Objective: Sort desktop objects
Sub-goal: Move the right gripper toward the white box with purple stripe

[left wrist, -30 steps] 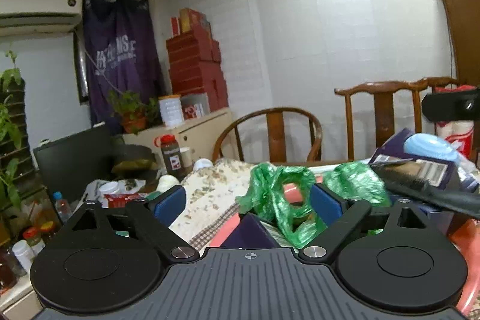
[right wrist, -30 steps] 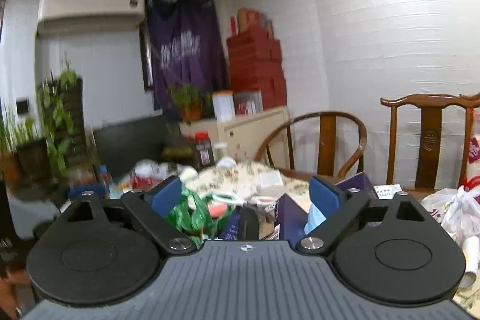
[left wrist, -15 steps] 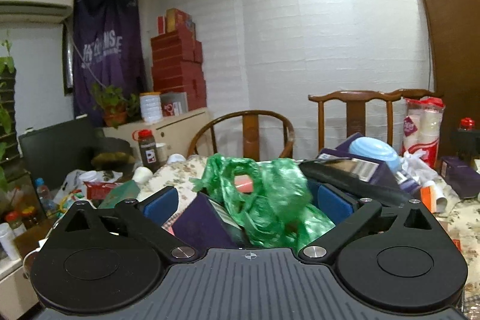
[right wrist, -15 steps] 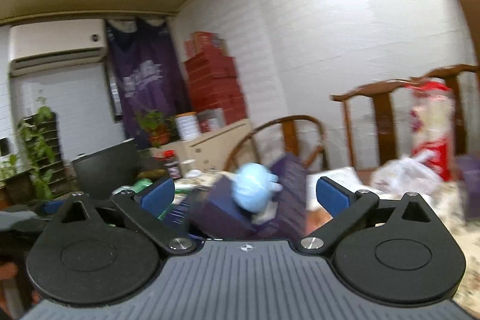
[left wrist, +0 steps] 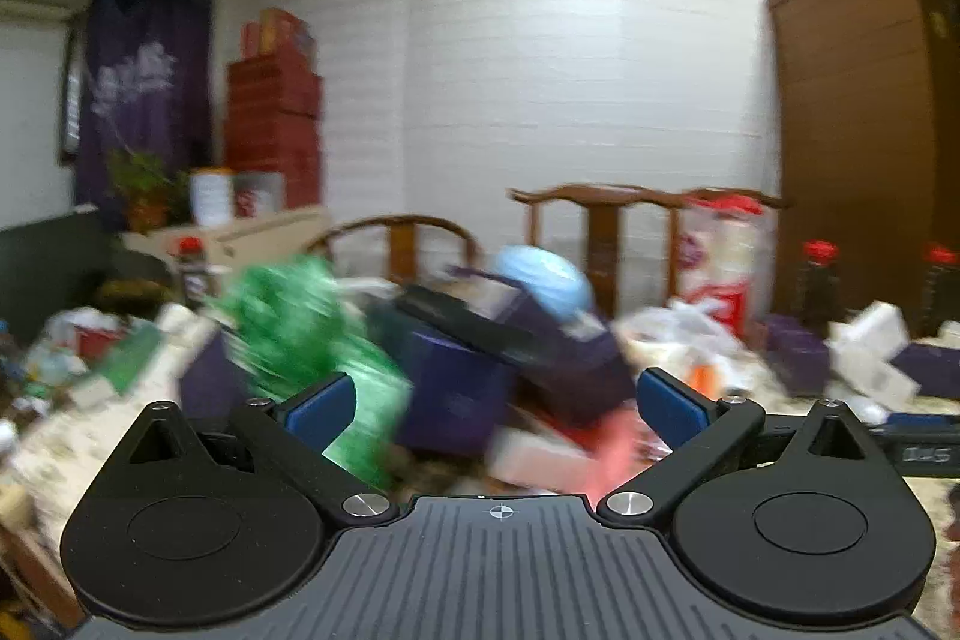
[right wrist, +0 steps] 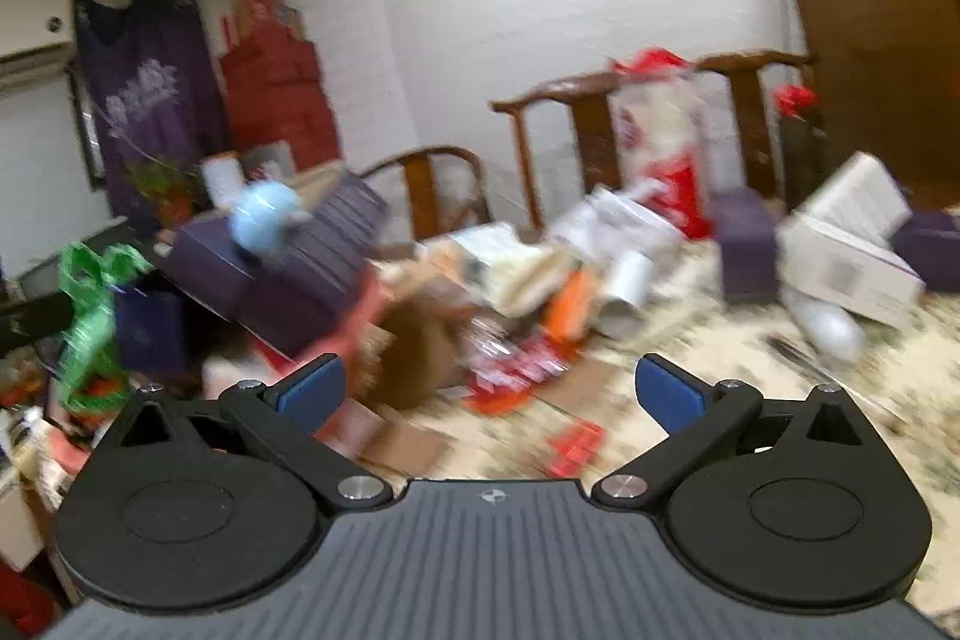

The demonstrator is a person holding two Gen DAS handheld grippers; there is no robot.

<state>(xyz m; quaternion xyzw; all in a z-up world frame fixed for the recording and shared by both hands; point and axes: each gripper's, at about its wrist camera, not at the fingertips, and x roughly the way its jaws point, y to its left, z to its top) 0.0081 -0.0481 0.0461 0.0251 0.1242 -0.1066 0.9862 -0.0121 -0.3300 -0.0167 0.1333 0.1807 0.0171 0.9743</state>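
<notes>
A cluttered table with a floral cloth (right wrist: 720, 358) fills both blurred views. My left gripper (left wrist: 492, 397) stands open with nothing held. Beyond its fingers lie a green plastic bag (left wrist: 300, 334) and stacked purple boxes (left wrist: 456, 400), with a pale blue round thing (left wrist: 543, 280) on top. My right gripper (right wrist: 489, 382) is wide open and empty above red packets (right wrist: 516, 364), cardboard pieces and an orange item (right wrist: 570, 310). In the right wrist view the green bag (right wrist: 90, 334) and the pale blue thing (right wrist: 267, 217) sit far left.
A white box (right wrist: 852, 244), a small purple box (right wrist: 747, 244) and a red-and-white package (right wrist: 666, 154) stand at the back right. Wooden chairs (left wrist: 600, 232) line the far edge. A brown cabinet (left wrist: 870, 130) and red-capped bottles (left wrist: 819, 280) are on the right.
Both views have swung right and tipped down toward the table, so the green bag and purple boxes slid left. The right jaws spread a little wider. Nothing was taken hold of.
</notes>
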